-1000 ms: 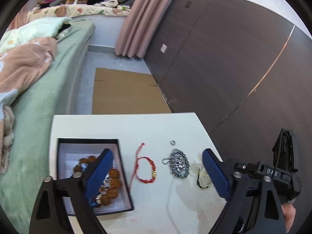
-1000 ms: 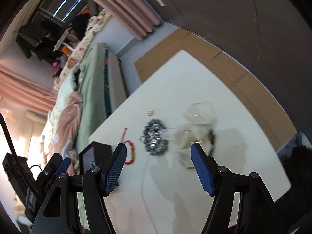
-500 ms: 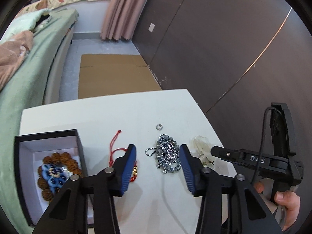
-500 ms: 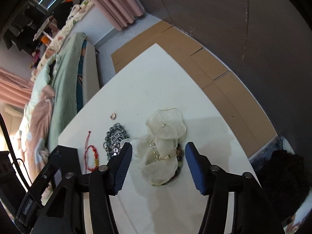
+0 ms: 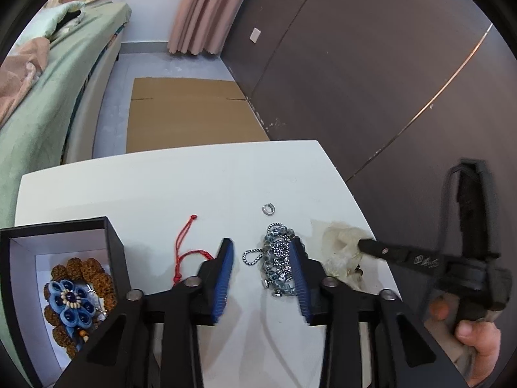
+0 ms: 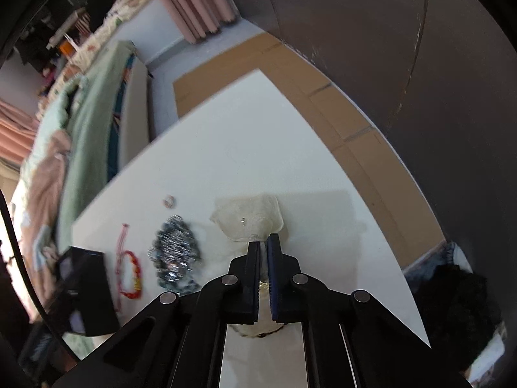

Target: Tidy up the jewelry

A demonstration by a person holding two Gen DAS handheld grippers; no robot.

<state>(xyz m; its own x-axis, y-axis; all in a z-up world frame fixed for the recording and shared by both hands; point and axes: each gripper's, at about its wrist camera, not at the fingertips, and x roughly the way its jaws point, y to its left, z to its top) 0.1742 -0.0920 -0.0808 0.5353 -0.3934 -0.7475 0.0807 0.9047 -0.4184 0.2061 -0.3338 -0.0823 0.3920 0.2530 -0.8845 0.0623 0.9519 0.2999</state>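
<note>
The right claw (image 6: 263, 241) is pinched shut on the translucent cream petal-shaped gauze ornament (image 6: 248, 218), which lies on the white desk (image 6: 245, 148) near its right edge; thin fabric shows in the sliver between the blue pads. In the left wrist view that same claw's black tip (image 5: 363, 244) presses into the ornament (image 5: 339, 239), and a person's hand (image 5: 478, 342) grips its handle.

The left claw (image 5: 261, 249) is partly open and its jaws are closing, straddling the heap of silver-blue metal bead chain (image 5: 278, 258). The right pad (image 5: 297, 268) sits against the heap's edge, while the left pad (image 5: 224, 271) stands clear of it, so nothing is gripped.

Just left of the left pad lies the red cord bracelet (image 5: 185, 252). Beyond the chain, toward the far edge, rests a small silver ring (image 5: 268, 208). At the desk's near left corner stands an open black box with a white lining (image 5: 113, 249), holding brown seed beads (image 5: 87, 268) and a blue fabric flower brooch (image 5: 69, 297).
</note>
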